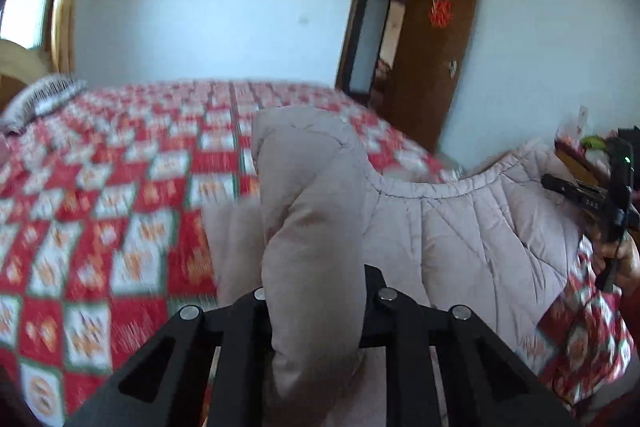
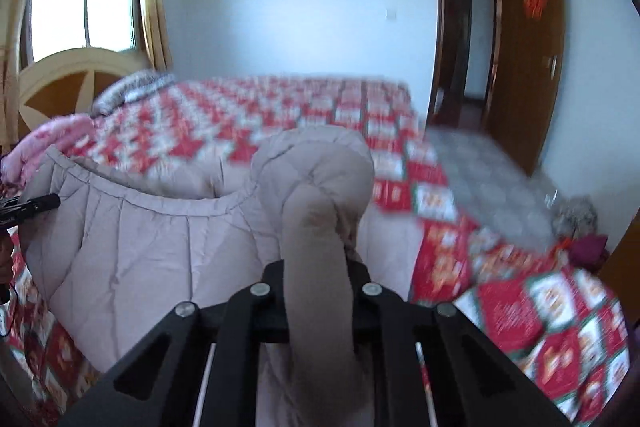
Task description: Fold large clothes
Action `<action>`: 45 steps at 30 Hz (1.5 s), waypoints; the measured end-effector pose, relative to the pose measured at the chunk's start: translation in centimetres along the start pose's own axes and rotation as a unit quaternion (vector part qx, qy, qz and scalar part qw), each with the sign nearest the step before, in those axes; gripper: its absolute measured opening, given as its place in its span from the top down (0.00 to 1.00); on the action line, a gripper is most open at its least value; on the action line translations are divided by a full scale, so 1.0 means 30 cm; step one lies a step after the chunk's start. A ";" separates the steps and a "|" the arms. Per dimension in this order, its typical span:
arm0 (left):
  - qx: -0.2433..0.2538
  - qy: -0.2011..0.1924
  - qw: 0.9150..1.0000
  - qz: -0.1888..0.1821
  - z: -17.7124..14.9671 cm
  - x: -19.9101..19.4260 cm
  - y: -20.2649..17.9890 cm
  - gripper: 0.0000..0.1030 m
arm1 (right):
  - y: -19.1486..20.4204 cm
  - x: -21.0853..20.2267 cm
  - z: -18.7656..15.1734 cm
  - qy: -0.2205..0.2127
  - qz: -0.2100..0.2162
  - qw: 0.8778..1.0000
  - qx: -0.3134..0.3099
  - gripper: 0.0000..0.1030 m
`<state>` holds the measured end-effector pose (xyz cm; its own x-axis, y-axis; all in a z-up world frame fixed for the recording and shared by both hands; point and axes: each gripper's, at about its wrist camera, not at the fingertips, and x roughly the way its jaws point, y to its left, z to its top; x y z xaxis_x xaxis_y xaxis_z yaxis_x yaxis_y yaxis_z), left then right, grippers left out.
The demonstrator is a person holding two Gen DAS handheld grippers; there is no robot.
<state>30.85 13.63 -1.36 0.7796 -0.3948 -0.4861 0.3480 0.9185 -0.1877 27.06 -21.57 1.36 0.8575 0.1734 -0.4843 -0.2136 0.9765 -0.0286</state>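
Observation:
A large pale pink-beige quilted coat lies across the near side of a bed, and its curved stitched edge is lifted. In the left wrist view my left gripper is shut on a thick bunched fold of the coat that rises between its black fingers. In the right wrist view my right gripper is shut the same way on another rolled fold of the coat. A person's hand holds the right tool at the far right of the left wrist view. The pads of both grippers are hidden by fabric.
The bed carries a red and white patterned quilt with a grey striped pillow at its head. A pink blanket lies by the wooden headboard. A brown door stands open at the right, and there is clutter on the floor.

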 end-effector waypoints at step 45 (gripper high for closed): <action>-0.056 0.054 0.990 0.119 0.102 0.404 0.175 0.28 | 0.008 0.418 0.113 0.058 0.013 0.995 0.081 0.94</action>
<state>43.73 13.60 -5.63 0.7700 -0.1686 -0.6153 0.0977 0.9842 -0.1474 39.36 -18.72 -1.77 0.7912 0.1917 -0.5807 -0.1489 0.9814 0.1212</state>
